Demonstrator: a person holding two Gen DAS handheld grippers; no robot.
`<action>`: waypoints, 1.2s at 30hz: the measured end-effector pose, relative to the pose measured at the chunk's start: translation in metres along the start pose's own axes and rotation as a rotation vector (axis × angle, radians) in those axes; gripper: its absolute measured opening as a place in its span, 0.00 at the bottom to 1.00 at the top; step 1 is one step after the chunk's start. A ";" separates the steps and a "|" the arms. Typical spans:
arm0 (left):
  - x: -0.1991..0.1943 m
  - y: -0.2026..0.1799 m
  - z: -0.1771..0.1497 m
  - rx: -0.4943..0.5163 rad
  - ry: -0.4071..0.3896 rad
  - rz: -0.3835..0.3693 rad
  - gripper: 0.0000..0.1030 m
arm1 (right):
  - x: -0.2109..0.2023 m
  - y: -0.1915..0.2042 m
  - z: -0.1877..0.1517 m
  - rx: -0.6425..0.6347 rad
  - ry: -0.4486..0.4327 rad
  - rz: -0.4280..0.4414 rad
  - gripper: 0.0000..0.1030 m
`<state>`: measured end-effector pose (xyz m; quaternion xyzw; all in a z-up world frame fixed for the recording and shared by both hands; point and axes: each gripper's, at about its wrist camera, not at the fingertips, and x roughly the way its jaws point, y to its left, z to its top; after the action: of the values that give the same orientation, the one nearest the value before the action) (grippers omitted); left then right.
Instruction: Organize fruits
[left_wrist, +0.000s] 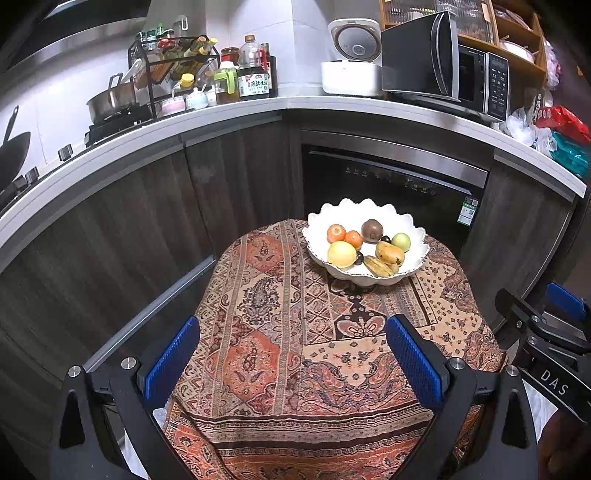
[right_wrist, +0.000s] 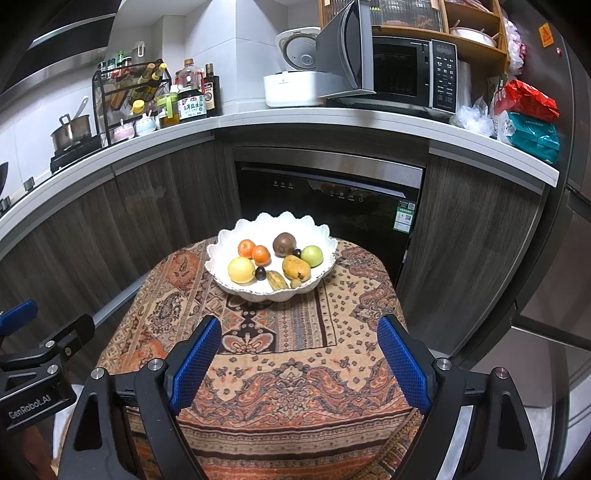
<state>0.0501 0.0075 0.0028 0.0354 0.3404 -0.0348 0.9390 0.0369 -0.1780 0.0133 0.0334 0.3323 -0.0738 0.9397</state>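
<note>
Fruits all sit in scalloped white bowl (right_wrist: 271, 291) at far end of patterned cloth (right_wrist: 280, 373). Left tongs (left_wrist: 293, 363) and right tongs (right_wrist: 299, 363) both spread wide, empty, short of bowl. Tip imo: drop in from above, pinch one fruit without nudging neighbours.

My left fingers (left_wrist: 413, 363) stand wide apart and empty over the bench's (left_wrist: 258, 332) near edge. The white bowl (left_wrist: 369, 210) of fruit sits at its far right edge. My right gripper (left_wrist: 543, 325) hangs beside the right edge.

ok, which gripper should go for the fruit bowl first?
Probably right. The right gripper faces the bowl nearly head-on; from the left gripper it sits off to the right. Both are open and empty.
</note>
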 end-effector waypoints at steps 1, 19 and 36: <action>0.000 0.000 0.000 0.001 0.000 0.000 1.00 | 0.000 0.000 0.000 0.001 0.000 0.000 0.85; -0.002 0.002 0.001 -0.002 0.005 -0.011 1.00 | -0.001 0.000 0.000 -0.001 0.003 -0.001 0.85; 0.000 0.004 0.001 -0.002 0.016 -0.018 1.00 | 0.000 -0.001 -0.001 -0.001 0.007 -0.001 0.85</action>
<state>0.0505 0.0111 0.0037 0.0316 0.3482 -0.0425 0.9359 0.0358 -0.1786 0.0126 0.0332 0.3358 -0.0740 0.9384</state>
